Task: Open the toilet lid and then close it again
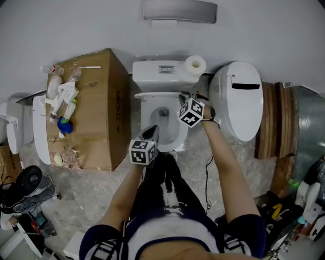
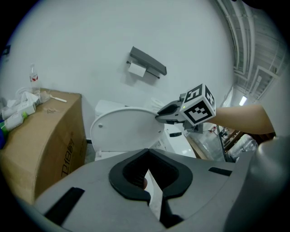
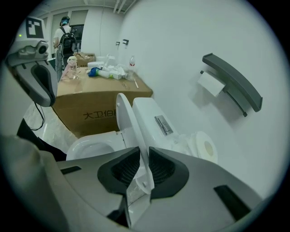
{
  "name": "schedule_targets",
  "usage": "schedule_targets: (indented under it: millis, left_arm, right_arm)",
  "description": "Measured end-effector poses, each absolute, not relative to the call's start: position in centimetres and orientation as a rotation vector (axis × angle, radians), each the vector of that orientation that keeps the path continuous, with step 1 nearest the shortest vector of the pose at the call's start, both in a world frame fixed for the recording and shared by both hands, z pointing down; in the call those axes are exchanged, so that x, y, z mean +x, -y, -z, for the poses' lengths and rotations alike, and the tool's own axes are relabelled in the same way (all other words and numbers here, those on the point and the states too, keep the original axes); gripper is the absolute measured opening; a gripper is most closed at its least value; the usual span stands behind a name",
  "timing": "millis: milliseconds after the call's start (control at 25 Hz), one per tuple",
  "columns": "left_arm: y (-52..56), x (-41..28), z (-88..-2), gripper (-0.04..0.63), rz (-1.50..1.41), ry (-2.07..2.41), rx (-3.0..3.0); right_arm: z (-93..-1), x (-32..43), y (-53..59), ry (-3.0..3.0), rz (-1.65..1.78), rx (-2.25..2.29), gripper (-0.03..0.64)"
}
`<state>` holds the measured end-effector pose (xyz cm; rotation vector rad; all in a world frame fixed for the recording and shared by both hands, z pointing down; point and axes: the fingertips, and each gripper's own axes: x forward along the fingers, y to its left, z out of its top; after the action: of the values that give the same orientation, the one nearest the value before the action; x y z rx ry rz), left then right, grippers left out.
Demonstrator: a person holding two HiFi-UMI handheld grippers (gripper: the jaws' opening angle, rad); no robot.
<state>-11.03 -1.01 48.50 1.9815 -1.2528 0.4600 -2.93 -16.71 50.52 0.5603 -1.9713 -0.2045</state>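
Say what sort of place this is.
Probably a mock-up bathroom corner in a workshop or lab, not a home: a toilet with a paper roll on its tank, a cardboard box beside it, and clutter on the floor.

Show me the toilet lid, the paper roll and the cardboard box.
toilet lid [image 2: 124,131]: left gripper view, its broad face.
paper roll [image 1: 189,64]: head view, wound paper beside core.
cardboard box [image 1: 94,117]: head view, bare top.

Two tools [image 1: 151,133] [image 1: 185,96], one cardboard box [image 1: 96,111], one wall shelf [image 1: 179,11]
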Motion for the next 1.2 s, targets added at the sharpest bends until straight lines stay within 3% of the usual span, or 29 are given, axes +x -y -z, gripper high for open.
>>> schedule_targets:
  millis: [1200]
  left_arm:
    - [-3.0, -8.8, -52.3, 0.006, -0.446, 1.244, 1.942]
  right_arm:
    - [-51.5, -2.2, 10.4, 2.061, 0.298, 0.674, 0.054]
